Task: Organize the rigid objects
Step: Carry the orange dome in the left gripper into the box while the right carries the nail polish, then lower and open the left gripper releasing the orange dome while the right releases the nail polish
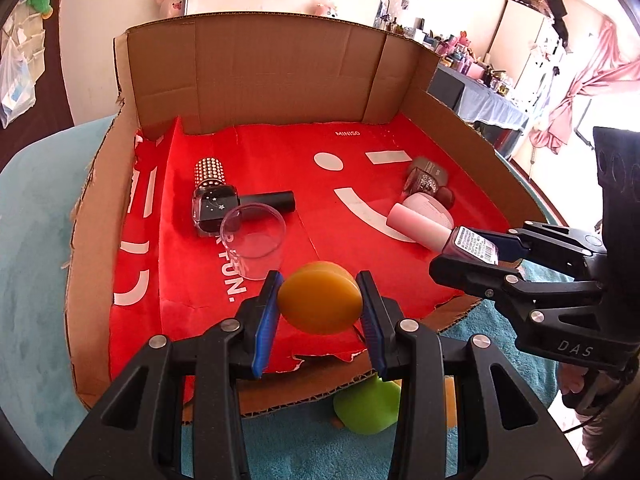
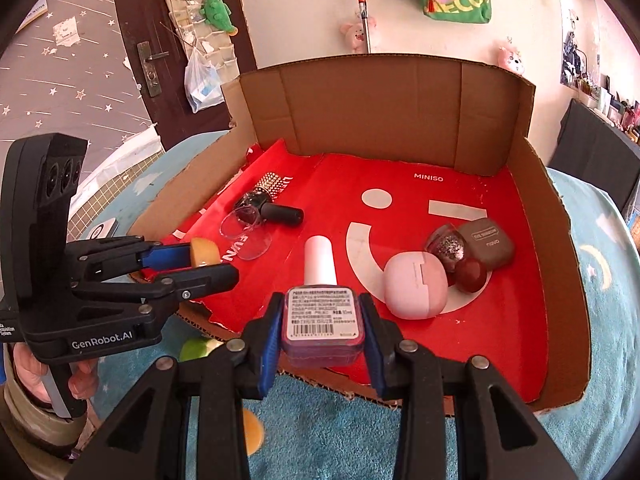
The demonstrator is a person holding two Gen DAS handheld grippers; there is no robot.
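We hold the left gripper (image 1: 320,304) clamped on an orange puck (image 1: 320,303), both blue pads pressed to its sides, over the near edge of the tray (image 1: 92,280). The right gripper (image 2: 323,320) is clamped on a nail polish bottle (image 2: 322,312): label facing the camera, white cap (image 2: 319,260) pointing into the tray, also above the near edge.

The tray is a cut-down cardboard box with a red liner (image 1: 280,168), sitting on a blue fabric surface (image 2: 600,320).

Left part of the liner: a clear cup (image 1: 254,240) on its side, just beside a studded bottle (image 1: 210,196) with a black cap (image 1: 272,202).

Right part: a pink case (image 2: 416,284), a grey case (image 2: 486,246), a glitter bottle (image 2: 446,246) and a dark red ball (image 2: 471,275), clustered and touching.

A green object (image 1: 370,404) lies on the fabric just outside the near edge.
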